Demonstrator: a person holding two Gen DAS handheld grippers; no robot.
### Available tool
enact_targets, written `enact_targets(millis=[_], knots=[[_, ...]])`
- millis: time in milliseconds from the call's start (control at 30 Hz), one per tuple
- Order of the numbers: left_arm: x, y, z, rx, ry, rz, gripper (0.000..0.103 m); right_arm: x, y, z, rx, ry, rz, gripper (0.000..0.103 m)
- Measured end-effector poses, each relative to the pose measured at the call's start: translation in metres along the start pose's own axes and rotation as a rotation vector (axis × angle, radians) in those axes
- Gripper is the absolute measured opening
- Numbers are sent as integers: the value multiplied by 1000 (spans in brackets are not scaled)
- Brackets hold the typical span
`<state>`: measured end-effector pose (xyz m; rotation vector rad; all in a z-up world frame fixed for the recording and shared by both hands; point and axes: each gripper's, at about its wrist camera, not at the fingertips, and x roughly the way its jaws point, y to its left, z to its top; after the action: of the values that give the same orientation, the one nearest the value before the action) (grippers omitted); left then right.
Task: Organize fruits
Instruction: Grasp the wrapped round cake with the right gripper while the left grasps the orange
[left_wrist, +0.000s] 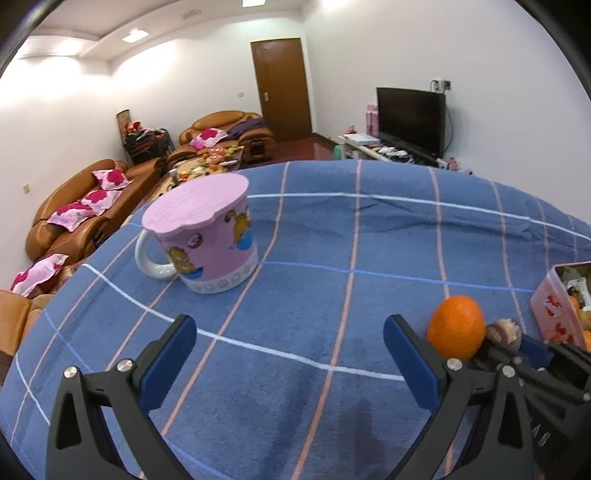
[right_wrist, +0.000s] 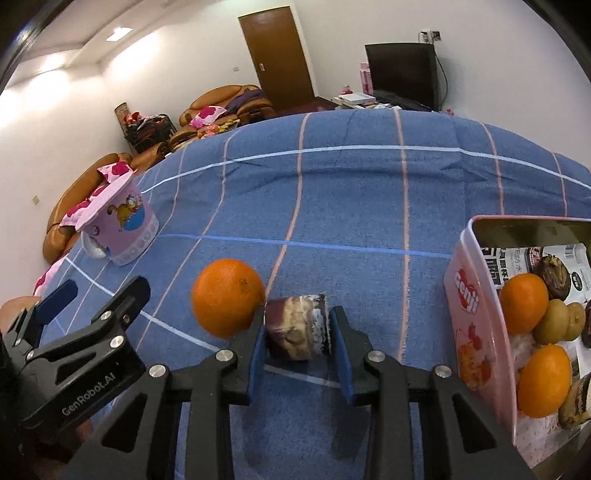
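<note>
My right gripper (right_wrist: 297, 317) is shut on a cut dark purple fruit piece (right_wrist: 295, 326) with a pale mottled face, low over the blue checked cloth. A whole orange (right_wrist: 227, 295) lies on the cloth right against that gripper's left finger. In the left wrist view the orange (left_wrist: 458, 325) and the held piece (left_wrist: 504, 328) are at the right, beyond my left gripper's right finger. My left gripper (left_wrist: 290, 325) hangs open over bare cloth with nothing between its fingers. An open pink tin box (right_wrist: 476, 325) at the right holds oranges (right_wrist: 522, 301) and several brownish fruits.
A pink cartoon mug (left_wrist: 207, 236) with a pink lid stands at the far left of the table. The blue checked cloth (left_wrist: 332, 229) covers the table top. The tin box (left_wrist: 550, 306) sits near the right edge. Sofas, a door and a television stand beyond the table.
</note>
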<state>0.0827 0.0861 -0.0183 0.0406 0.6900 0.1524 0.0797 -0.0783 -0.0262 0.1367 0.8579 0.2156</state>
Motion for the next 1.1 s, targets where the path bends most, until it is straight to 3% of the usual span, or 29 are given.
enact_targets(millis=[67,200,333,433,600,833,933,967,1100], knots=[[-4,0,1,1,-24,-31,103,-5,1,-3,-13,-10,5,34],[-15,-5,2,20,-82,-116,103,-38,4,-13,-35,-154,-31,34],[-18,-17,3,51,-73,-257,95,-64,2,-28,-35,-234,-83,34],[-20,-29,4,80,-81,-296,94,-78,-4,-36,-15,-263,-102,34],[-13,-57,5,114,20,-419,76,-93,-12,-41,11,-313,-129,34],[0,-94,4,140,116,-466,68,-104,-26,-39,71,-352,-162,34],[10,-106,2,165,158,-440,58,-108,-30,-38,88,-374,-174,34],[17,-109,0,174,195,-430,50,-108,-31,-37,88,-375,-177,34],[18,-106,2,148,197,-446,49,-104,-27,-38,73,-369,-176,34]])
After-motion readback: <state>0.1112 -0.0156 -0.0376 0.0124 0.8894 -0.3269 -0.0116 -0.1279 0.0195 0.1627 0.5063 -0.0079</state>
